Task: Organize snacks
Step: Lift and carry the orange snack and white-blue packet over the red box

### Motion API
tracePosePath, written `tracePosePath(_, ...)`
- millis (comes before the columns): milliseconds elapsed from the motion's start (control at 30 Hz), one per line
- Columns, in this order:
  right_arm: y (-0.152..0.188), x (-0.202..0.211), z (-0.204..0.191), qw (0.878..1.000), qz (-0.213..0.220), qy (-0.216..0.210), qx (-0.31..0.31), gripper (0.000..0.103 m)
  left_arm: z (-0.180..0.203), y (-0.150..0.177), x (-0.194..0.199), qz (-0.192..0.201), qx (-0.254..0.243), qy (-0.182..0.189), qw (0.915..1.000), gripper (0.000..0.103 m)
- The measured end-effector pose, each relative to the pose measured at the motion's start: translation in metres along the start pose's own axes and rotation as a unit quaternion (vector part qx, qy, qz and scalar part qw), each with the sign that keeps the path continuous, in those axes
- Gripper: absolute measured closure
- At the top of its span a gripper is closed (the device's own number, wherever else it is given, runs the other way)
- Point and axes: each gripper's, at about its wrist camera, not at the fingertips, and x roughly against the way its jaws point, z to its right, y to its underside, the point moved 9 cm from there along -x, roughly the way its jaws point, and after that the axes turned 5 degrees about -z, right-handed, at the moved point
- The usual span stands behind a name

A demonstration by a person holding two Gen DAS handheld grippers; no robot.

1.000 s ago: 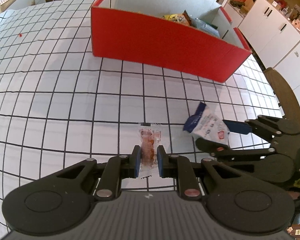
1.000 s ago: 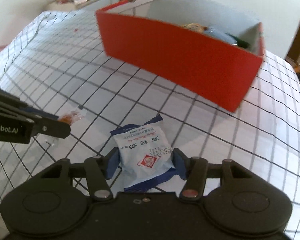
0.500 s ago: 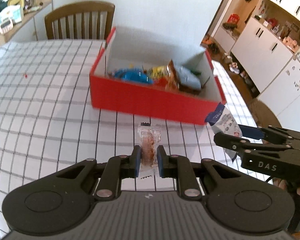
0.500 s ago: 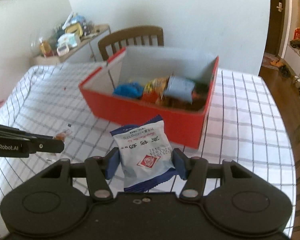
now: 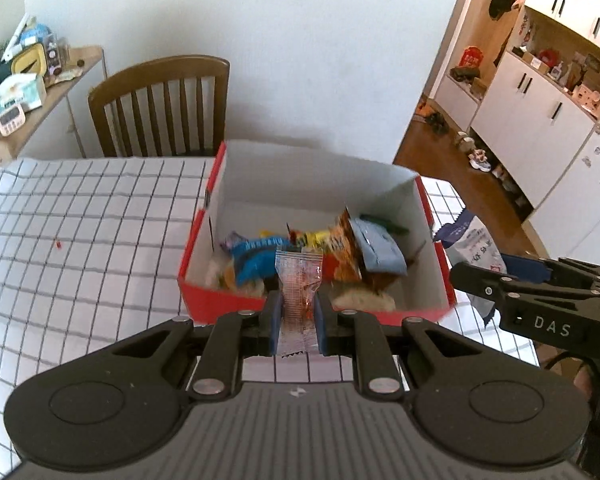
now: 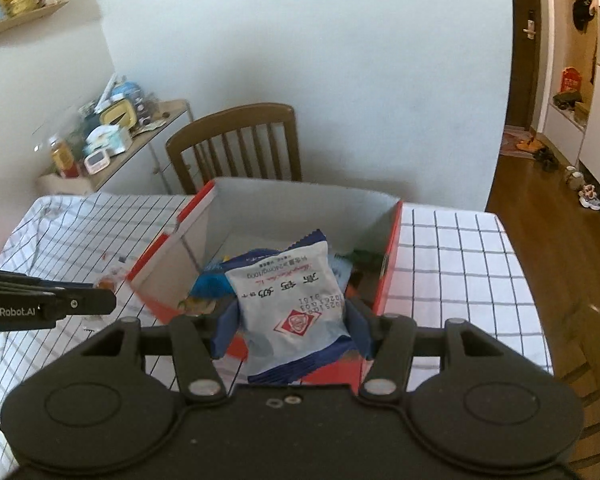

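Snacks both aloft near red box [image 5: 220, 304]: left gripper [image 5: 296, 320] jaws pinch clear candy sachet [image 5: 299, 280], right gripper [image 6: 290, 330] jaws clamp white pouch [image 6: 288, 300] mid-body; both seem light, crinkly, slippery.

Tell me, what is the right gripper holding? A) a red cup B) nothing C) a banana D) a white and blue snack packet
D: the right gripper is shut on a white and blue snack packet, held up in front of the red box.
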Motion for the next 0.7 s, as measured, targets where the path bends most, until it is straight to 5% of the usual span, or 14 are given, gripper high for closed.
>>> tracePosePath(700, -0.027, -0.079, 0.021, 0.998, -0.053, 0.022, -0.039, 0.046, -0.021, -0.056, -0.097, -0.057, -0.01, -0.048, 0.9972, 0.086)
